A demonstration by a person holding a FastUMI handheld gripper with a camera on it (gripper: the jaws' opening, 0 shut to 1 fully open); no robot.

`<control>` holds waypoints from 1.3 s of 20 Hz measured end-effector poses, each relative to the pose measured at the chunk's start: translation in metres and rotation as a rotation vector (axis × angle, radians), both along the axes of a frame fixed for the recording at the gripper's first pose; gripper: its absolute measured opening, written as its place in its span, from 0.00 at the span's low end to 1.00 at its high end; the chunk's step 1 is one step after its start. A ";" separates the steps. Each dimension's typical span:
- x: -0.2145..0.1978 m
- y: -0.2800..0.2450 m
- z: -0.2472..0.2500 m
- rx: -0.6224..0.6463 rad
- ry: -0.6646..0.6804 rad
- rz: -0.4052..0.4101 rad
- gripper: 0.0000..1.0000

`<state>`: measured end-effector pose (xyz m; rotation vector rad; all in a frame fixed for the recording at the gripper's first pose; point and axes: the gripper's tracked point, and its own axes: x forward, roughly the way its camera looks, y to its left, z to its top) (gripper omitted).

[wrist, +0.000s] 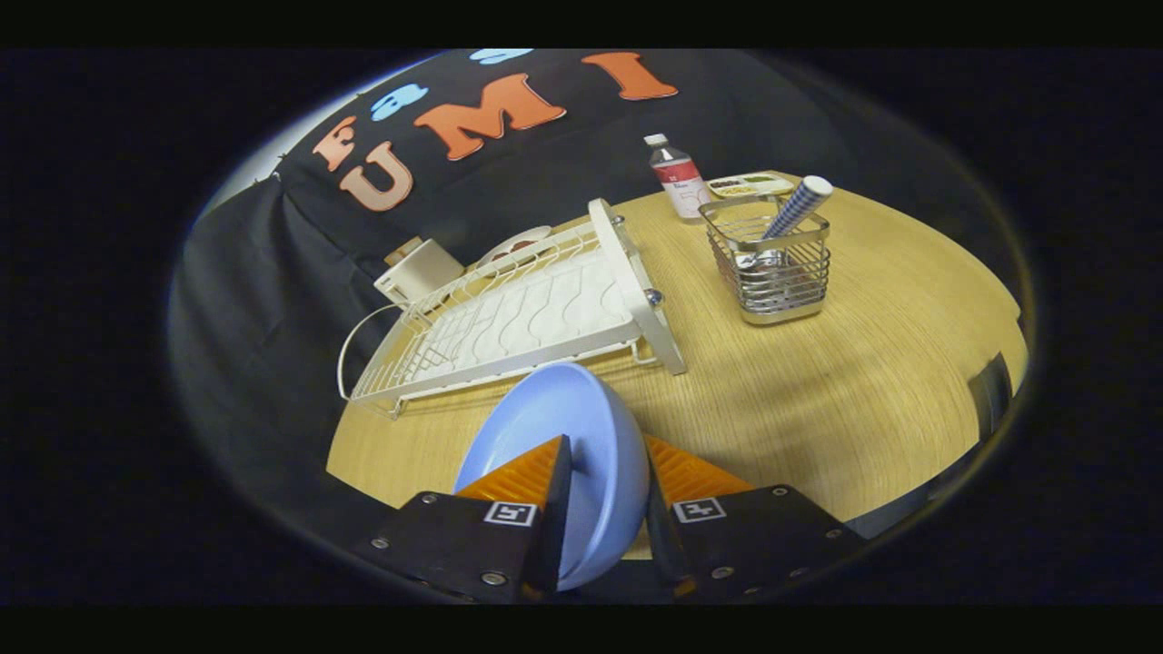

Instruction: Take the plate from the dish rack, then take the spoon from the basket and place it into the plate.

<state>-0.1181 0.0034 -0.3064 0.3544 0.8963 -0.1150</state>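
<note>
The claw [607, 472] is clamped on the blue plate [554, 427], which stands on edge between its two fingers above the wooden surface [818, 400]. Just beyond the plate lies the white dish rack [518, 313]. Farther ahead to the right, the wire basket [772, 263] holds the spoon [798, 207].

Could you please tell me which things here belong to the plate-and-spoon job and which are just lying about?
Job: plate, clamped on edge in the gripper; dish rack; wire basket; spoon standing in it.
Lying about: bottle, small tray, white box.
</note>
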 end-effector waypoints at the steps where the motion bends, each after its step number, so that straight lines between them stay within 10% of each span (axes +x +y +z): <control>1: 0.000 -0.002 -0.002 -0.027 -0.003 0.001 0.42; 14: 0.035 -0.088 0.053 -0.402 -0.282 -0.096 0.85; 23: 0.069 -0.145 0.090 -0.517 -0.459 -0.223 0.81; 26: 0.081 -0.148 0.089 -0.522 -0.481 -0.224 0.62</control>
